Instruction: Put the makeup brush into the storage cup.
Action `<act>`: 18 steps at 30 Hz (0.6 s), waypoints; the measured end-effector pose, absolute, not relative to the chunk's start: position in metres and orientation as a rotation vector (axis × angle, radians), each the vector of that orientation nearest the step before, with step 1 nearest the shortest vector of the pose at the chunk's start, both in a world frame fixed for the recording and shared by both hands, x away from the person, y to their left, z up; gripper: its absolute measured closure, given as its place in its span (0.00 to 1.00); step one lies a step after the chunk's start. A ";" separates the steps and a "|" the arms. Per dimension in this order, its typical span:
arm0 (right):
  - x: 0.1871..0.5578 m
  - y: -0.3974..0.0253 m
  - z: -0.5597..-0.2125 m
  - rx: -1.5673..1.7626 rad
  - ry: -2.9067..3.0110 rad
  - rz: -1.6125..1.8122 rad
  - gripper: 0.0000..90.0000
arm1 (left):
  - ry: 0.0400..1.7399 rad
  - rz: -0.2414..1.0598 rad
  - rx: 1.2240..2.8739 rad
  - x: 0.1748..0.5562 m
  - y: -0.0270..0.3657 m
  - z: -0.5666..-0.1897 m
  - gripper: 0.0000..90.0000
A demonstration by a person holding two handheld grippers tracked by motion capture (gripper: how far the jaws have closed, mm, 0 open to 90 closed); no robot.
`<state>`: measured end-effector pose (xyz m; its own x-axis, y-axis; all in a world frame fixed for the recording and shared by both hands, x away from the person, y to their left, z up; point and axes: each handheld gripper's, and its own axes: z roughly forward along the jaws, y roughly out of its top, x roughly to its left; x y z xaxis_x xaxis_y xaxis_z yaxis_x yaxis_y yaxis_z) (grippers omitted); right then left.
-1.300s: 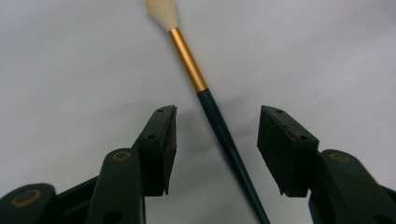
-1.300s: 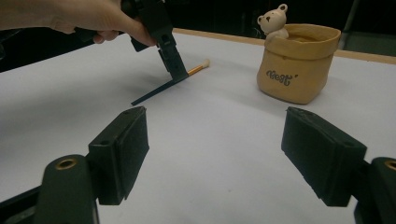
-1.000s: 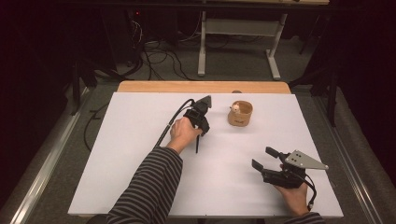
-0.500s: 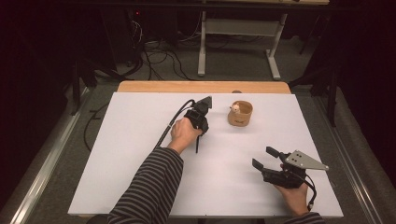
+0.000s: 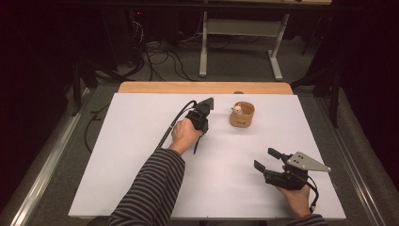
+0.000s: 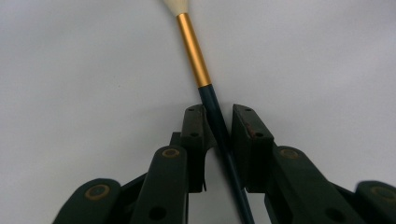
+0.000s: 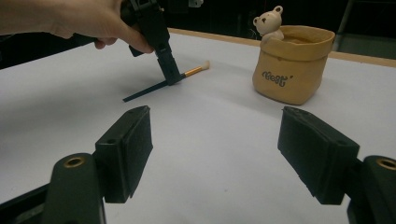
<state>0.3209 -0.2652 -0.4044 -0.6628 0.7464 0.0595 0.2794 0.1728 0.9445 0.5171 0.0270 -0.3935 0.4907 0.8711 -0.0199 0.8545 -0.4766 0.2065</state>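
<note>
Left gripper: my left gripper (image 6: 218,123) stands at the centre of the left gripper view, jaws narrowed around the slim dark-handled brush with a gold ferrule and pale bristles (image 6: 196,56). The handle runs between the two pads; I cannot tell whether both press on it.
Left gripper, high view: it (image 5: 200,123) sits left of centre, tilted down onto the white table surface (image 5: 141,141).
Brush position: in the right gripper view the brush (image 7: 189,73) lies low on the table in the upper middle, bristle end toward the right, tail end toward lower left.
Right gripper: my right gripper (image 7: 224,149) is spread wide and holds nothing; in the high view it (image 5: 270,162) rests at lower right.
Container: the tan soft-sided pot with a small bear figure on its rim (image 5: 242,114) stands upper centre-right, near the brush but apart from it.
Change against earlier frames: nearly none; both hands and the pot keep their places.
Meaning for the task: I judge the grasp is being settled, the lift not yet begun.
</note>
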 end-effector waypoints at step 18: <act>0.322 -0.265 -0.406 0.970 2.060 1.470 0.31 | 1.458 0.082 2.550 0.520 0.032 -0.393 0.92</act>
